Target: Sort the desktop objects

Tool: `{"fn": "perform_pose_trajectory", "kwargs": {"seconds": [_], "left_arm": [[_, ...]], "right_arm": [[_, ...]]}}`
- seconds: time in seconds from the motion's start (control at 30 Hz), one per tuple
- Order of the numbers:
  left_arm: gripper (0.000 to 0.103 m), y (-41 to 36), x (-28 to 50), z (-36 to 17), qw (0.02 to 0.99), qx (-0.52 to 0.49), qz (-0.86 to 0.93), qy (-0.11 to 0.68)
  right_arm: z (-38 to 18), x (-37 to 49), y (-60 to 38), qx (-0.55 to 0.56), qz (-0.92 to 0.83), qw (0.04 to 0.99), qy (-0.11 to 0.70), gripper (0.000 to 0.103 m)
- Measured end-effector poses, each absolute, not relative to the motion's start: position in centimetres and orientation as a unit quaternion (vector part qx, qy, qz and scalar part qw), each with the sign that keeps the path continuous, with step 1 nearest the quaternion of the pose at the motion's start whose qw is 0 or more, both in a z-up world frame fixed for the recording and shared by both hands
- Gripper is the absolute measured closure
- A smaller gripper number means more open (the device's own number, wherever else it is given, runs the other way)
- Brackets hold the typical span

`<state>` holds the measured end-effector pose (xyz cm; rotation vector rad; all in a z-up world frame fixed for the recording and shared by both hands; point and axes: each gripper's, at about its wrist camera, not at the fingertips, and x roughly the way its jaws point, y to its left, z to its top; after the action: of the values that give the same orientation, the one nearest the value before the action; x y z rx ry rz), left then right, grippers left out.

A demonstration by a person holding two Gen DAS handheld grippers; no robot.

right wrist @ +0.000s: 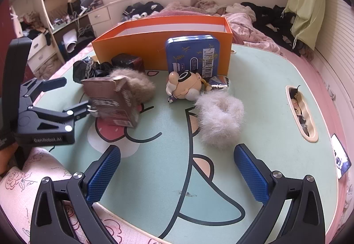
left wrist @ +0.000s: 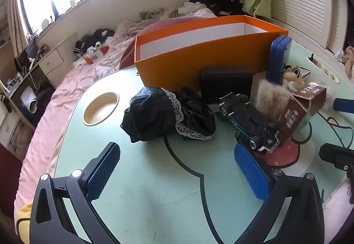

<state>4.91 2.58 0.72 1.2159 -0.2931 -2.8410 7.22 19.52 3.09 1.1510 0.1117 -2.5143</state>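
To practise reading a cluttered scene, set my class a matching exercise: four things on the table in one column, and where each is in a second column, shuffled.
Things
1. blue tin
2. toy car
3. white fur ring
4. black cloth

Places
A. lies upside down beside the brown carton
B. lies nearest the right tongs
C. stands upright against the orange box
D. lies bunched next to the round cup hole

Pairs: 1-C, 2-A, 3-B, 4-D
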Motion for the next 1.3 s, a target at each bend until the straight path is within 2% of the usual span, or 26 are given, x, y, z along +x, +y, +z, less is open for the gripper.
{"fn": "perform_pose_trajectory", "kwargs": {"seconds": [0.1, 0.2, 1.3], "left_arm": [[0.000, 1.9, 4.6, 0.7, 0.004, 0.401, -0.913, -0.069], [0.000, -0.3, 4.2, 0.2, -0.044, 0.422, -0.906, 0.004], [0.000, -0.3, 4.3, -0.3, -0.029, 0.417, -0.909, 0.003]], "right_arm": [[3.1, 7.2, 19.5, 0.409, -0.893, 0.185, 0.041, 0.001], [3.1, 7.3, 19.6, 0.409, -0.892, 0.185, 0.042, 0.001], [3.2, 7.3, 19.5, 0.410, -0.892, 0.183, 0.047, 0.001]]}}
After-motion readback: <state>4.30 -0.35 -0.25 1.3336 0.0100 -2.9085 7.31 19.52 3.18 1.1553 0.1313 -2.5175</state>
